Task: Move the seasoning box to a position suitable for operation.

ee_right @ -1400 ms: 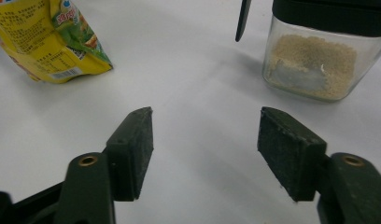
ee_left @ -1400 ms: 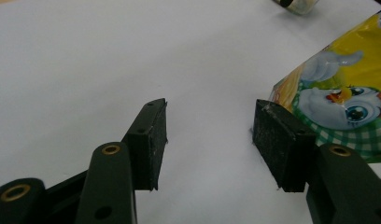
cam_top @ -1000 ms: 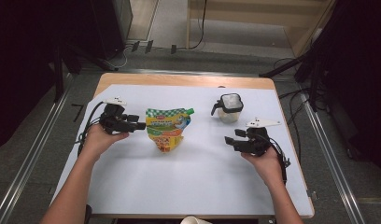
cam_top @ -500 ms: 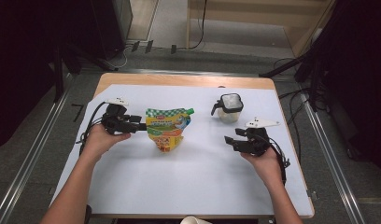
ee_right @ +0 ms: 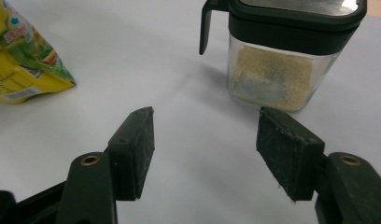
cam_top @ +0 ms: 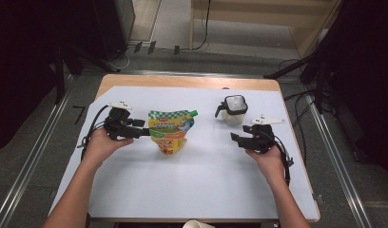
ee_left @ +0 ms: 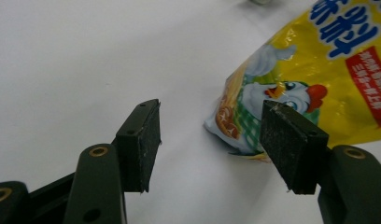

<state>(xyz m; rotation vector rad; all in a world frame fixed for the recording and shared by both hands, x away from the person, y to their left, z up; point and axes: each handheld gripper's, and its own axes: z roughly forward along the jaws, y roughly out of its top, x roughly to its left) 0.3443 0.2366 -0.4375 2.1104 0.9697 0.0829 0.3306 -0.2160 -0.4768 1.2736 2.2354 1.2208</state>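
A yellow and green spouted pouch (cam_top: 170, 133) with a cartoon chicken lies flat on the white table cover (cam_top: 192, 190). My left gripper (cam_top: 143, 133) sits just left of it, open, its jaws having just been opening. In the left gripper view the pouch's corner (ee_left: 314, 79) lies just beyond the pads of this gripper (ee_left: 211, 107), untouched. A clear jar (cam_top: 234, 108) with a black lid and handle holds beige granules. My right gripper (cam_top: 235, 138) is open below and right of it, jaws also just opening; the jar (ee_right: 277, 70) stands ahead of the empty gap (ee_right: 205, 112).
The wooden table edge (cam_top: 182, 81) shows at the back. A pale cup rim (cam_top: 197, 223) pokes in at the front edge. Cables trail from both grippers. The pouch's end (ee_right: 25, 70) shows at the left of the right gripper view.
Both hands stay in place. The jaws of each gripper stand slightly wider apart than a second ago.
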